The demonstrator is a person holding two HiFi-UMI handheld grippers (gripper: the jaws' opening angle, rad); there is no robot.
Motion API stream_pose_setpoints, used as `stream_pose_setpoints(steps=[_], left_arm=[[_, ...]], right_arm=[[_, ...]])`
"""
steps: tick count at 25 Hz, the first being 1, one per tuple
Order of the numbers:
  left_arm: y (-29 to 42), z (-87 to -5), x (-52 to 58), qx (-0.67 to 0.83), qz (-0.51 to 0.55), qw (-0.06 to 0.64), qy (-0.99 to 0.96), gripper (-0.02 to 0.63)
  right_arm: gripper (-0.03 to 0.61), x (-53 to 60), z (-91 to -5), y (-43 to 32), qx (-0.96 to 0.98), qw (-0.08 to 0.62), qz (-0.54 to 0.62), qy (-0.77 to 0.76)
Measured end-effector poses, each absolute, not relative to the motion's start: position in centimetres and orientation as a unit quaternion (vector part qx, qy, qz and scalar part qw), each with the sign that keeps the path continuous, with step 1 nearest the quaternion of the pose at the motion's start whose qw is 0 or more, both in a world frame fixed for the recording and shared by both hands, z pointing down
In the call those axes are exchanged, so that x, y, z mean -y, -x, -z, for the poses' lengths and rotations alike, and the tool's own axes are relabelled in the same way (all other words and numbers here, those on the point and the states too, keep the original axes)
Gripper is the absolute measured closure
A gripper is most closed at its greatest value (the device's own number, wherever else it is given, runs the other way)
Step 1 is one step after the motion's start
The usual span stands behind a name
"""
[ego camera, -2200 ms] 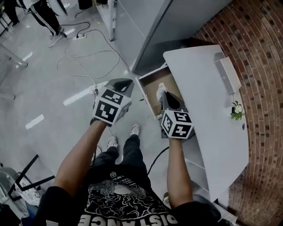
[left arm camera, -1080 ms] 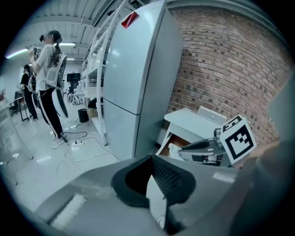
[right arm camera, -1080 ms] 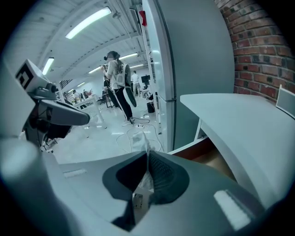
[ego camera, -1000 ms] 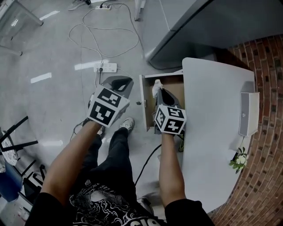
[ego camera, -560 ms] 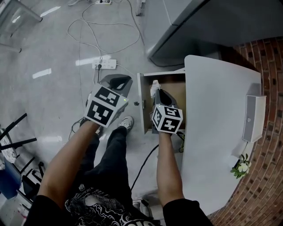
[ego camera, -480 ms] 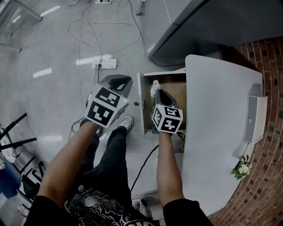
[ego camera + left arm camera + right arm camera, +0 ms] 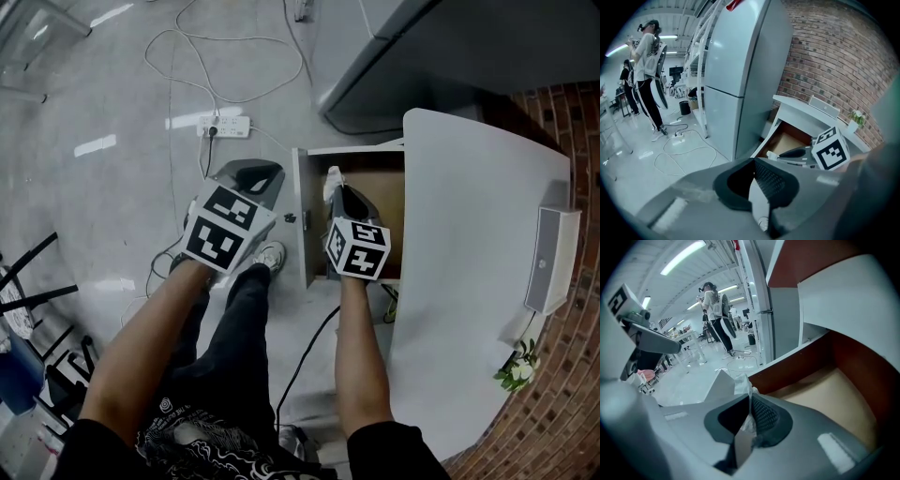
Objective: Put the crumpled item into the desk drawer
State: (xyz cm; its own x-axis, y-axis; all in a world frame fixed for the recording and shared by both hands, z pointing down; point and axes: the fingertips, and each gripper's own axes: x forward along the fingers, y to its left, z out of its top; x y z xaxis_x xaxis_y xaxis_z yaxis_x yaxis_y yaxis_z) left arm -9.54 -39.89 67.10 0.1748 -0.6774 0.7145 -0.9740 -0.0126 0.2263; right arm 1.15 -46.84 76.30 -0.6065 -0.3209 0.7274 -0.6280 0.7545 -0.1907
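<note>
A white crumpled item (image 7: 331,175) sticks out of my right gripper (image 7: 335,187), which is shut on it. The gripper hangs over the front left part of the open desk drawer (image 7: 382,202), just inside its white front panel (image 7: 298,225). In the right gripper view the crumpled item (image 7: 739,383) is pinched between the jaws of my right gripper (image 7: 750,398), above the drawer's tan floor (image 7: 839,397). My left gripper (image 7: 261,172) hangs over the floor, left of the drawer, shut and empty. In its own view, my left gripper (image 7: 753,161) points past the drawer (image 7: 785,143).
The white desk top (image 7: 469,281) runs along the drawer's right side, with a white box (image 7: 547,258) and small flowers (image 7: 516,370) near the brick wall. A tall grey cabinet (image 7: 441,47) stands behind. A power strip (image 7: 225,125) and cables lie on the floor. A person (image 7: 647,42) stands far off.
The head view has swung round, so desk and drawer sit differently in frame. My right gripper stays shut on the crumpled item over the drawer's front. The left gripper keeps its place beside it.
</note>
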Motion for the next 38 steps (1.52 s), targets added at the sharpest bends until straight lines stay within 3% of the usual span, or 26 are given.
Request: stream_pose_setpoints(steps=[6, 10, 19, 38], left_arm=[[9.4, -67.3, 39.7, 0.607, -0.211, 0.357, -0.678, 0.614], [9.4, -67.2, 39.8, 0.609, -0.212, 0.354, -0.678, 0.614], [9.8, -65.9, 39.4, 0.620, -0.209, 0.353, -0.669, 0.614], [14.2, -53.1, 38.4, 0.684, -0.172, 0.291, -0.647, 0.614]], right_arm=[[0.546, 46.6, -76.5, -1.3, 0.871, 0.346, -0.221, -0.268], [0.505, 46.6, -76.4, -1.1, 0.875, 0.336, -0.226, -0.265], [0.502, 46.0, -75.0, -0.7, 0.877, 0.342, -0.223, -0.254], [0.512, 45.7, -58.4, 4.9, 0.919, 0.280, -0.171, -0.218]])
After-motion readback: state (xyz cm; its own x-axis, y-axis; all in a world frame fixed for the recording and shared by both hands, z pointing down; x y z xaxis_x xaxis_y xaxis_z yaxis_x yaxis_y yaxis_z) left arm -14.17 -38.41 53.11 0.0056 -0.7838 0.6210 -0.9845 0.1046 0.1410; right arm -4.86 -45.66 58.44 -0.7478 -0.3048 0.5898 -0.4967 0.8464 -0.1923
